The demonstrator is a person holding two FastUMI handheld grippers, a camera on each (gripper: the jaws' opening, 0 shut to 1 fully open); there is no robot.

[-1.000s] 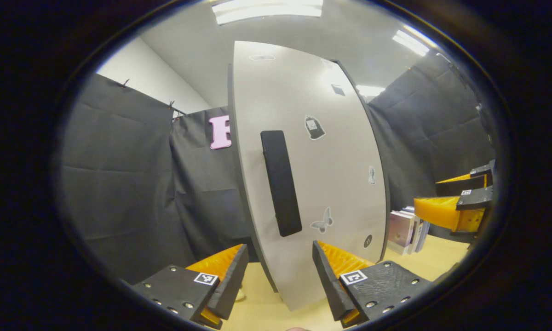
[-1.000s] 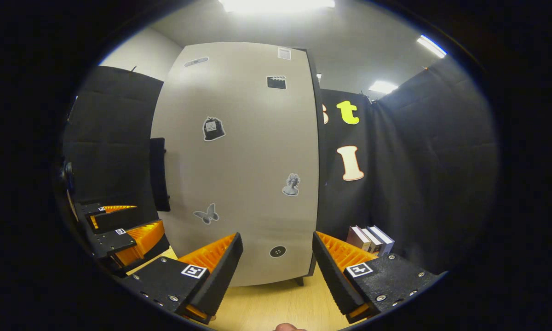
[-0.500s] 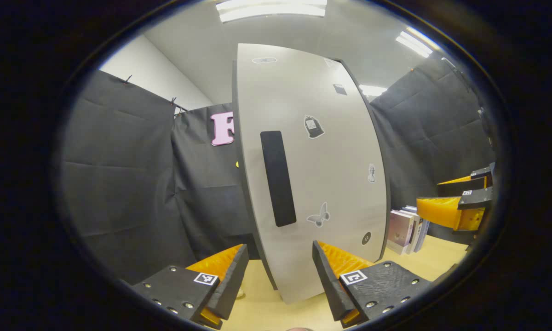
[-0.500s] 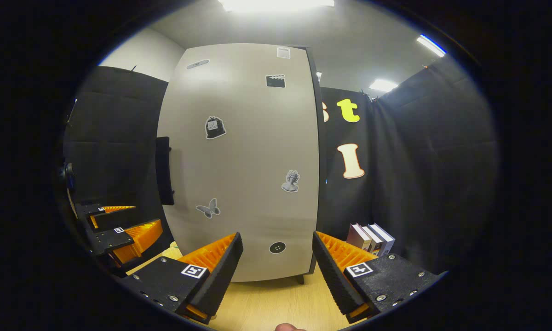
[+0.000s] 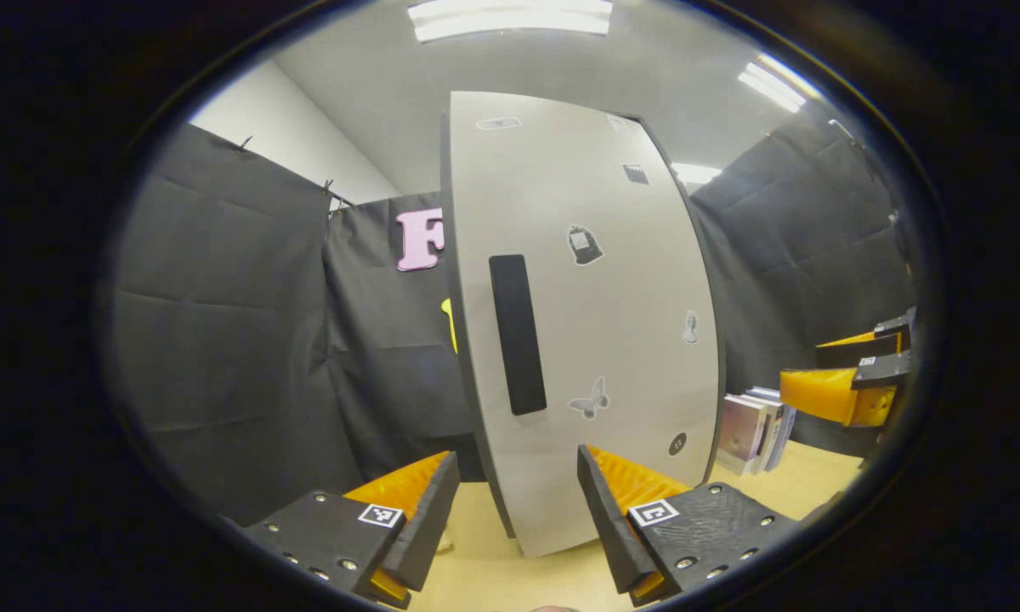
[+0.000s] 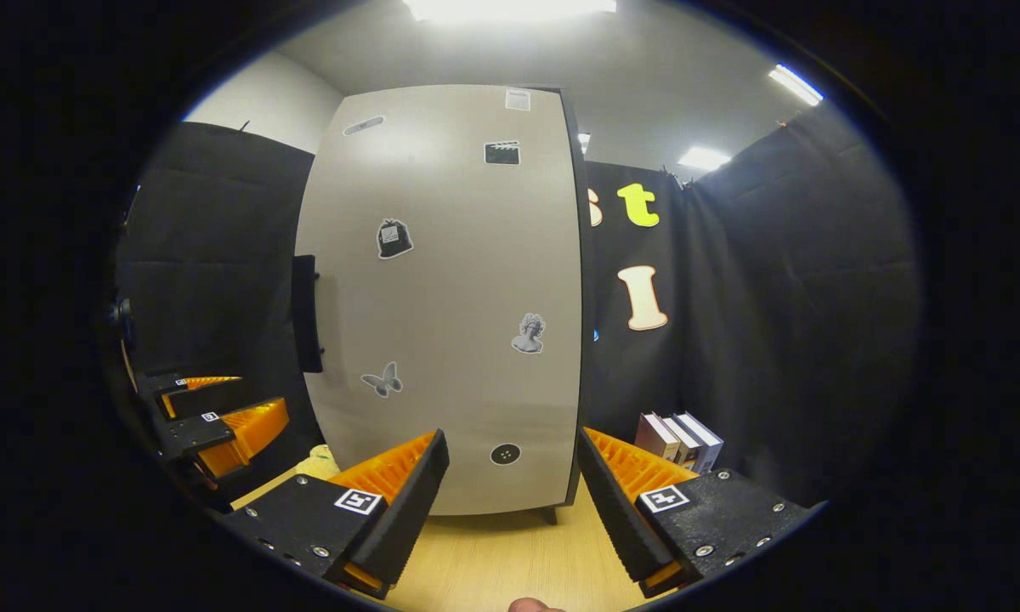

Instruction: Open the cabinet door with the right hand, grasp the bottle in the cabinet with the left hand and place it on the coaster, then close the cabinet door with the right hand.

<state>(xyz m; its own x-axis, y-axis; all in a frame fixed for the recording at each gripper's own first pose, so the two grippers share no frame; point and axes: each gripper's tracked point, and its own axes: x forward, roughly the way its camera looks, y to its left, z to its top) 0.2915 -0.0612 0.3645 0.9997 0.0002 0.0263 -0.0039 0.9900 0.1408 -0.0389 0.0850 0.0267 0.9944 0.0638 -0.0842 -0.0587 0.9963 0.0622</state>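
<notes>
Low in each view, the right gripper (image 6: 510, 501) and the left gripper (image 5: 514, 510) both hang spread and empty, short of the closed cabinet door (image 6: 442, 289) filling frame centre; the bottle sits hidden behind it. The risk, I judge, is the right gripper missing the handle (image 6: 307, 314) at the door's left edge, glancing off and jolting the cabinet. Counted: one door, one handle, three books (image 6: 678, 438) at lower right.
</notes>
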